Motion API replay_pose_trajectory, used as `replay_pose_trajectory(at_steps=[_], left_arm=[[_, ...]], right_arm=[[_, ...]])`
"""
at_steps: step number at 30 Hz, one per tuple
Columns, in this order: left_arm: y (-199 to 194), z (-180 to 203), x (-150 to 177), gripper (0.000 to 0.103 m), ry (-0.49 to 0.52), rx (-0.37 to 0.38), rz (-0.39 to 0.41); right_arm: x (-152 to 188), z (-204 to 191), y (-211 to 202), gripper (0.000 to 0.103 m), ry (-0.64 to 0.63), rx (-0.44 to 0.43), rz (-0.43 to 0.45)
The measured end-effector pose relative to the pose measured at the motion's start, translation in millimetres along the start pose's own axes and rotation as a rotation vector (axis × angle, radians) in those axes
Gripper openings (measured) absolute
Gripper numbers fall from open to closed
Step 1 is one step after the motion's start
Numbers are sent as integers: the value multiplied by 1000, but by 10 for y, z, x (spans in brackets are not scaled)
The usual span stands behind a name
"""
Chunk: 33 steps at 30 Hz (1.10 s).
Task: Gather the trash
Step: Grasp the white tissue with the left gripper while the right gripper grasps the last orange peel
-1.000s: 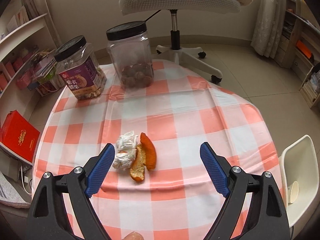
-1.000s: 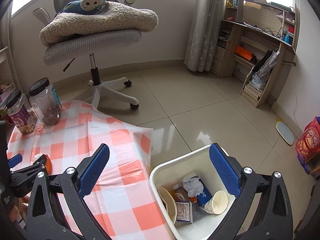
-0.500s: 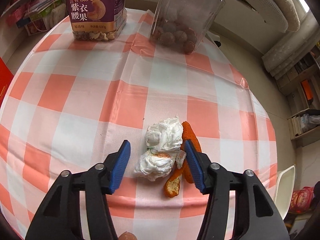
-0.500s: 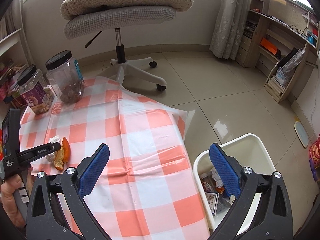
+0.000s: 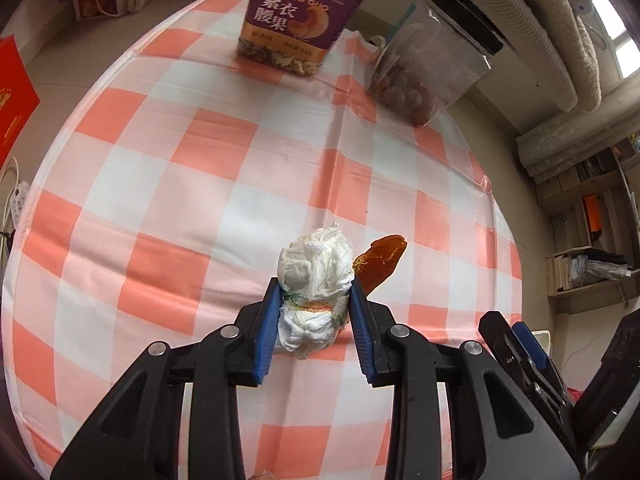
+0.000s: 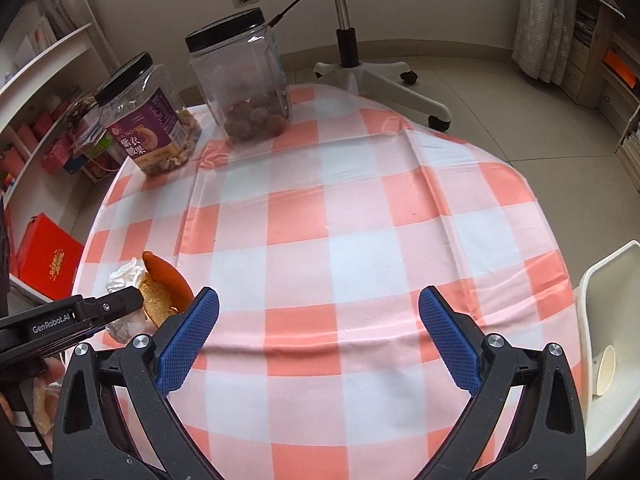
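While the left gripper [image 5: 314, 312] has just been closing onto the tissue wad [image 5: 316, 280], the orange peel [image 6: 166, 286] lies just left of the wide-open right gripper [image 6: 318, 334], long axis pointing away.

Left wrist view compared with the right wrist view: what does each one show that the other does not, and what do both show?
Only the left wrist view shows the left tool from behind, its blue pads pressing the tissue wad, which its jaws have just been closing on.

Only the right wrist view shows the right tool open over bare cloth, and the paper cup in the white bin.

Both show the wad, the orange peel, two jars and the checked cloth.
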State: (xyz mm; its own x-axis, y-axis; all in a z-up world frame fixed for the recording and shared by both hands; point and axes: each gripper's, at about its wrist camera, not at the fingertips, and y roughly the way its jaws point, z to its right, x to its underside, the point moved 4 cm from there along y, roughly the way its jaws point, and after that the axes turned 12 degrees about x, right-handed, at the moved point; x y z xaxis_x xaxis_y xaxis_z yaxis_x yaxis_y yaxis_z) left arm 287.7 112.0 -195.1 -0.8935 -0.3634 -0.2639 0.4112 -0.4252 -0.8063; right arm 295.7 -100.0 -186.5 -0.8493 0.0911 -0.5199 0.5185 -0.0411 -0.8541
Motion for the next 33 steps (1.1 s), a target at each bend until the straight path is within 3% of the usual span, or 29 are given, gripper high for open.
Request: replay_pose_trajectory(at_steps=[5,9,11,14,16,20,23,26,33], left_arm=[[-240,-503,9,33,-98,-59,18],[-385,-733,-16,35,-141,-41,0],[-381,-884,21,45,-168,-57,-24],[-371,-1088,74,46,-203,-67,-41],[-398,-1152,84,52,-213,-57,-43],[-427,-1157,91,52,-190,-54,-44],[-340,-1131,165,51,-147,-76,-94],[-393,-1114,177,38,-128,-100,-59],[-960,-1133,0,35,-126,-125,102]], right_arm=[[86,-272,55,96,-2,-31,-16],[103,-509,5,96,-67,-47,16],[107,-586,14,96,-80,-50,17],[141,-662,42,96,-88,-59,3],[149,-692,47,96,-95,-58,1],[150,-765,21,96,-115,-66,9],[168,-862,-1,96,-159,-78,19],[196,-985,-15,96,-221,-87,35],[395,-1521,-92,96,-459,-198,69]])
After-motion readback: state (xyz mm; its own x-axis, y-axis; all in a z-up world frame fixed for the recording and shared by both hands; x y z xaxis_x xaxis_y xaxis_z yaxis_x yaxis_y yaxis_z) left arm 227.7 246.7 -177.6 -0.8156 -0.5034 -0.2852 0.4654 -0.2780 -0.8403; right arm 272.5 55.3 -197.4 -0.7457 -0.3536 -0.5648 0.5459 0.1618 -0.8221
